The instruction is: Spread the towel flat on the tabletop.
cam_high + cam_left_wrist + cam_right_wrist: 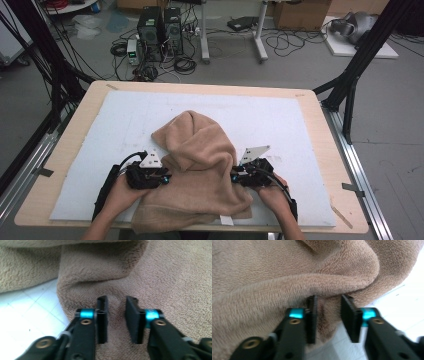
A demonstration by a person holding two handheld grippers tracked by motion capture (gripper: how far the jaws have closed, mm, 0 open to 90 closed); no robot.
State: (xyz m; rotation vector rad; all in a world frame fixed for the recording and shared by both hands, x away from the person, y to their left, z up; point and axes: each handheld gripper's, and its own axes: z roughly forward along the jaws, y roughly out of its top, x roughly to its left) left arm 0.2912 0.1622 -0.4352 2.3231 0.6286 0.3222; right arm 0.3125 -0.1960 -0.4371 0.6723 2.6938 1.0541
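Towel (200,165) lies bunched between both grippers, each one's fingers apart around a fold.

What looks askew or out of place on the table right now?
The tan towel is bunched in a rumpled heap rather than flat, and its near edge droops over the table's front edge. The left gripper and right gripper each straddle a fold of it. Nothing looks spilled or damaged.

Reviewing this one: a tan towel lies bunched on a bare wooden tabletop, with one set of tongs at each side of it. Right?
Not quite. The tan towel lies bunched on a white mat that covers most of the wooden table, not on bare wood; the high view shows it. The rest holds: the left tongs and the right tongs sit at its two sides.
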